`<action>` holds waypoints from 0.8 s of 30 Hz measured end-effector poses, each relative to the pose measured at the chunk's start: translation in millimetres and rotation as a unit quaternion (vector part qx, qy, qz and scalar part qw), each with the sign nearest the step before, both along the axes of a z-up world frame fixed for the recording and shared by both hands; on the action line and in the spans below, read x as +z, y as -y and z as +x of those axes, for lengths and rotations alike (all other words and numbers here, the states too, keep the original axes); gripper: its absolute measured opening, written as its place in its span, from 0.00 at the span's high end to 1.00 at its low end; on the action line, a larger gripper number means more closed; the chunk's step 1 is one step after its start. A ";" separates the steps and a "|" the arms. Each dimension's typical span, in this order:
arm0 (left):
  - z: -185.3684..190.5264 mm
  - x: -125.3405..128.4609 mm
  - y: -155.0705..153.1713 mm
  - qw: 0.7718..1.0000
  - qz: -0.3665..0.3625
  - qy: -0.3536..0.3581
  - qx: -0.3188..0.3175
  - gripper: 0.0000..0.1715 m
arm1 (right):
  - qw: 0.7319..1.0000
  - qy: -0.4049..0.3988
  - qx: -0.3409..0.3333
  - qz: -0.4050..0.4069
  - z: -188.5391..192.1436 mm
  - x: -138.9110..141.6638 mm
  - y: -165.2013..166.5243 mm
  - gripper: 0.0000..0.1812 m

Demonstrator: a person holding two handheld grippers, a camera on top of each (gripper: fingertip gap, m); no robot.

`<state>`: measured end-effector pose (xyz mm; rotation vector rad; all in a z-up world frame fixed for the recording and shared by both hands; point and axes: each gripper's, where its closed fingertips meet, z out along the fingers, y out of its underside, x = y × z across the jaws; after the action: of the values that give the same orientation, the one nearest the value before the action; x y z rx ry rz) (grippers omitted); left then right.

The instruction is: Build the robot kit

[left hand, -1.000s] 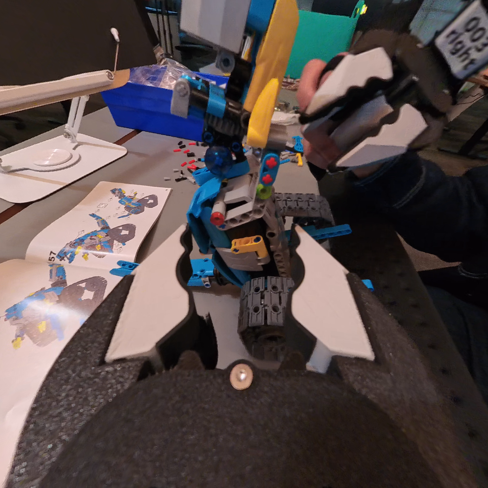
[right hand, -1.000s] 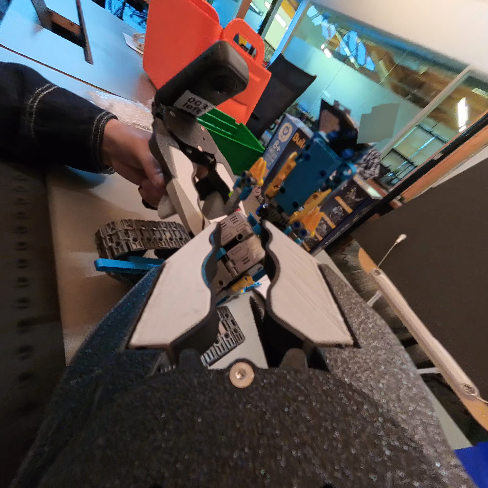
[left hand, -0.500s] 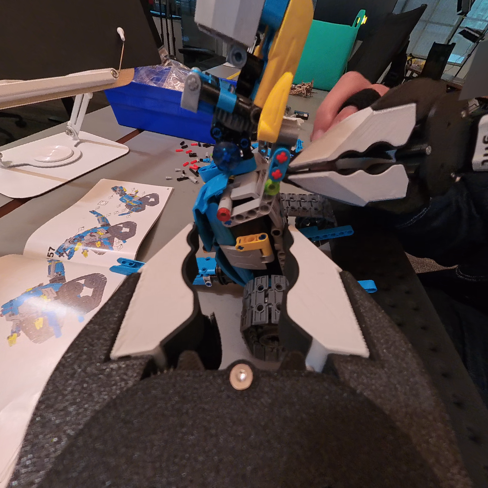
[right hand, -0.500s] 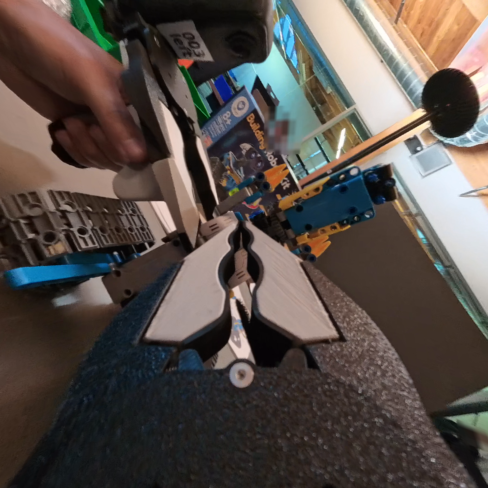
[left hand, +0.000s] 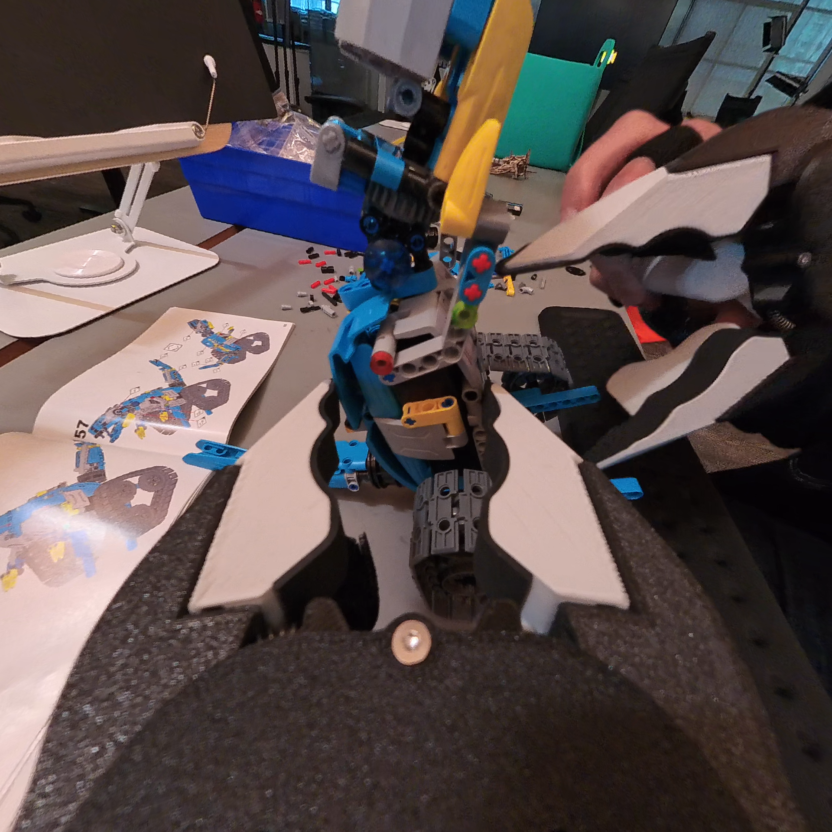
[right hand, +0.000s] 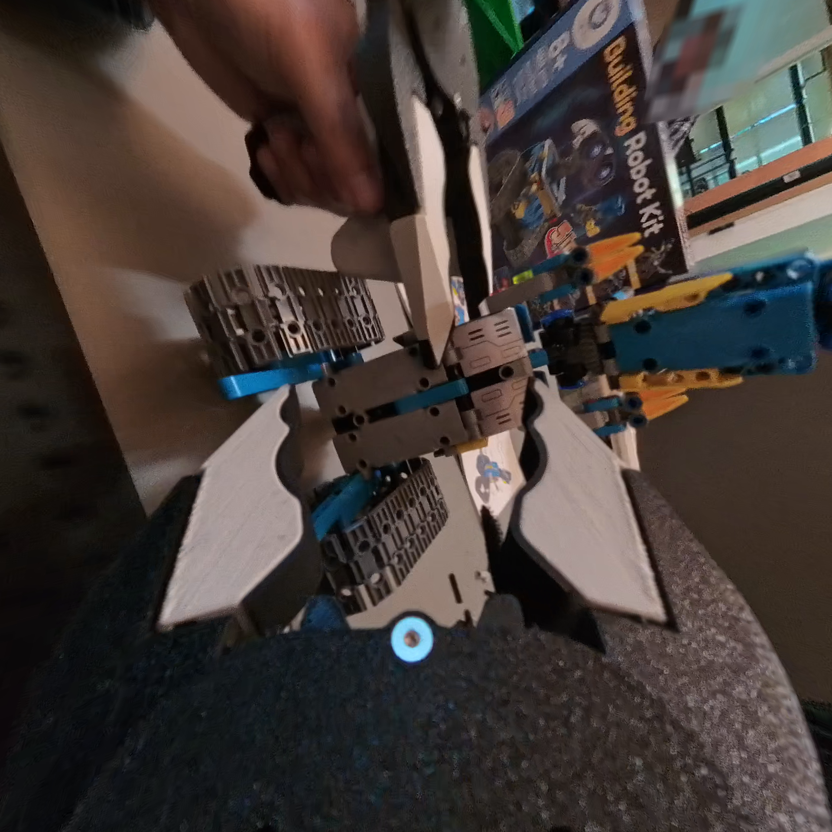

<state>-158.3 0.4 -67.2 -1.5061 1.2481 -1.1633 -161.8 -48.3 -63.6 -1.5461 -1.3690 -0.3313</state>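
Left gripper [left hand: 407,432] clamped on the lower torso of the brick-built robot model [left hand: 418,360], both fingers pressed against its sides; model stands upright on the grey table [left hand: 270,279], near the middle, one grey track [left hand: 450,513] between the fingers. Right gripper [right hand: 407,405] spread wide, fingers either side of the model's grey body block without touching; in the left wrist view its upper fingertip [left hand: 513,263] sits just beside the blue beam with red pins. Open instruction booklet [left hand: 135,405] lies left of the model. Blue bin [left hand: 270,189] and loose small parts [left hand: 324,279] farther back. White lamp base [left hand: 90,270] far left.
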 end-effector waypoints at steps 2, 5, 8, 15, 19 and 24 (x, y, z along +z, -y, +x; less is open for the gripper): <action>-0.1 0.1 0.1 1.000 -0.001 0.000 0.000 0.63 | 0.999 0.038 0.005 -0.015 -2.8 -6.2 -2.2 0.43; -0.2 0.2 0.4 1.000 -0.001 0.001 0.000 0.63 | 0.995 0.094 -0.006 -0.015 -2.8 -13.0 -8.8 0.40; -0.7 -0.1 -0.1 1.000 -0.002 0.000 0.001 0.63 | 0.994 0.108 -0.008 -0.033 -5.4 -14.4 -9.7 0.40; -0.7 0.5 1.1 1.000 0.002 0.003 -0.003 0.63 | 0.987 0.156 -0.014 -0.045 -6.6 -16.4 -13.3 0.39; -1.0 -0.1 -0.1 1.000 -0.007 0.007 -0.004 0.63 | 0.983 0.181 -0.029 -0.014 -0.1 -15.2 -15.4 0.41; -1.1 0.1 0.4 1.000 -0.006 0.007 -0.005 0.63 | 0.983 0.178 -0.036 -0.019 -2.3 -14.7 -15.1 0.41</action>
<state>-159.4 -0.1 -67.1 -1.5001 1.2426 -1.1881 -164.1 -33.2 -78.3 -1.6240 -1.6014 -0.6543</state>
